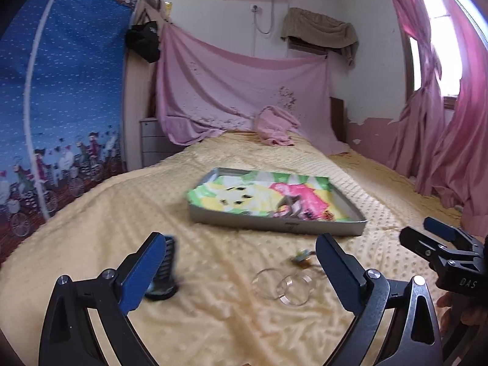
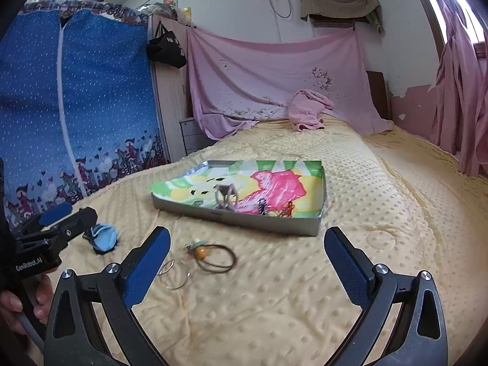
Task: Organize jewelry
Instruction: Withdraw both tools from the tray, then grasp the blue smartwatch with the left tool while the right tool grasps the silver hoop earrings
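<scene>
Bangles (image 1: 283, 286) and a hair tie (image 2: 218, 257) lie on the bed (image 2: 305, 305) near the tray (image 2: 238, 216); both grippers, left (image 1: 241, 271) and right (image 2: 247, 265), hover with fingers spread wide, holding nothing.

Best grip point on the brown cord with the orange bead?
Pinch the brown cord loop on its far-right arc, coming straight down with the open right claw. It lies flat on the yellow blanket; that side is clear of the silver hoops.
</scene>
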The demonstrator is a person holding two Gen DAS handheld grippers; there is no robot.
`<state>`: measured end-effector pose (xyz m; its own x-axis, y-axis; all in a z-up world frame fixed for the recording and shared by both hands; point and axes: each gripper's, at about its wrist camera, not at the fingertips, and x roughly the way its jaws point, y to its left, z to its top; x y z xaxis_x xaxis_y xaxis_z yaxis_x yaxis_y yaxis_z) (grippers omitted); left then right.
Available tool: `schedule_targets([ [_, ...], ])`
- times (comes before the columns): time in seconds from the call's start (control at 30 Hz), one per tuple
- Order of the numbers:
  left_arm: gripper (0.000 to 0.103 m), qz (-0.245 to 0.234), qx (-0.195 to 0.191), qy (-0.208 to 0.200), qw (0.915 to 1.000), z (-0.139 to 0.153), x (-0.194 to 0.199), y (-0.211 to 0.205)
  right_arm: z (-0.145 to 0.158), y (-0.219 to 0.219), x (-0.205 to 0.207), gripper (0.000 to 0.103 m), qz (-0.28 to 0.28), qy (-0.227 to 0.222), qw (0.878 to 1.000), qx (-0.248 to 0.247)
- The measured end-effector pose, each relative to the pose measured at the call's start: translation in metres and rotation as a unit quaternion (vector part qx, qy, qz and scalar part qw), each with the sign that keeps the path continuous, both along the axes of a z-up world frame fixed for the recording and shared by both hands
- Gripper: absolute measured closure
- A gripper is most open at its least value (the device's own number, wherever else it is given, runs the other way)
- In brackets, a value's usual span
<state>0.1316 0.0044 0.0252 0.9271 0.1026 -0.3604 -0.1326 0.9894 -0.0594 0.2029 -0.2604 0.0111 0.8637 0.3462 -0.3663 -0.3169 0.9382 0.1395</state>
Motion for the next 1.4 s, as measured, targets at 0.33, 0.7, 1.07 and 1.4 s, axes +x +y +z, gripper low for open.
schedule_targets([
  [0.33, 0.004, 0.048, -0.024, 0.064, 0.9965, -0.032, -0.011, 0.048, -0.013, 0.038, -0.004, 0.002, 0.052, 0.018, 0.998, -0.032],
  [0.7, 0.004, 0.059, 0.007, 0.079, 0.9951, -0.043, -0.002, 0.051, -0.037, 0.066, 0.011, 0.002, 0.111, 0.061, 0.991, -0.04],
  [1.07, 0.013, 0.069, 0.031, 0.094, 0.9928, -0.047, 0.016, 0.052, -0.055, 0.085, 0.025, 0.01, 0.141, 0.105, 0.984, -0.035],
  [1.4, 0.039, 0.069, 0.015, 0.133, 0.9886, -0.06, 0.042, 0.062, -0.082, 0.109, 0.055, 0.034, 0.15, 0.174, 0.973, -0.018],
])
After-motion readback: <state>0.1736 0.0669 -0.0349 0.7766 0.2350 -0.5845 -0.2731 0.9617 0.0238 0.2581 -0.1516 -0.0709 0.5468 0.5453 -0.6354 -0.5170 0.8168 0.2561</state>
